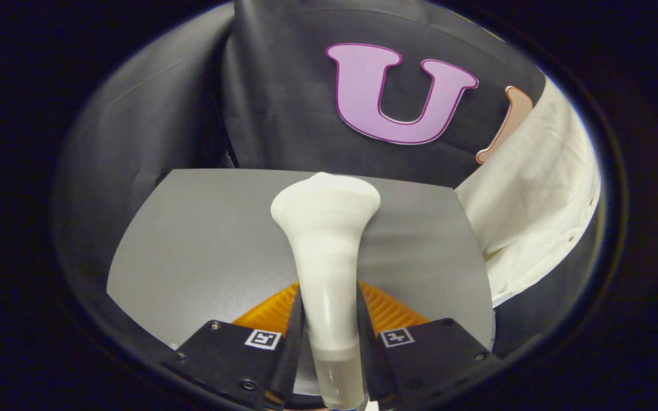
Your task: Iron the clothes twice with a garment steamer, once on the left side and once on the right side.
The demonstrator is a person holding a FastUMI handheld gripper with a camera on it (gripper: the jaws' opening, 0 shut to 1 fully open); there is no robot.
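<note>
Both fingers of the tool point(329, 334) pressed on the slim neck of the garment steamer point(325, 251), one on each side, clamping it. It pointed forward over the grey desk point(203, 240). The steamer was smooth, matte and white, widening from its neck into a rounded, flared head. Right of the steamer's head, a creased white garment point(534, 205) hung against the dark cloth wall point(283, 103).

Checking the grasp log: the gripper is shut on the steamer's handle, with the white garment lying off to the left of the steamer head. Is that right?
Not quite. In the gripper view the gripper is shut on the steamer handle, but the white garment is to the right of the steamer head, beyond the grey tabletop.
</note>
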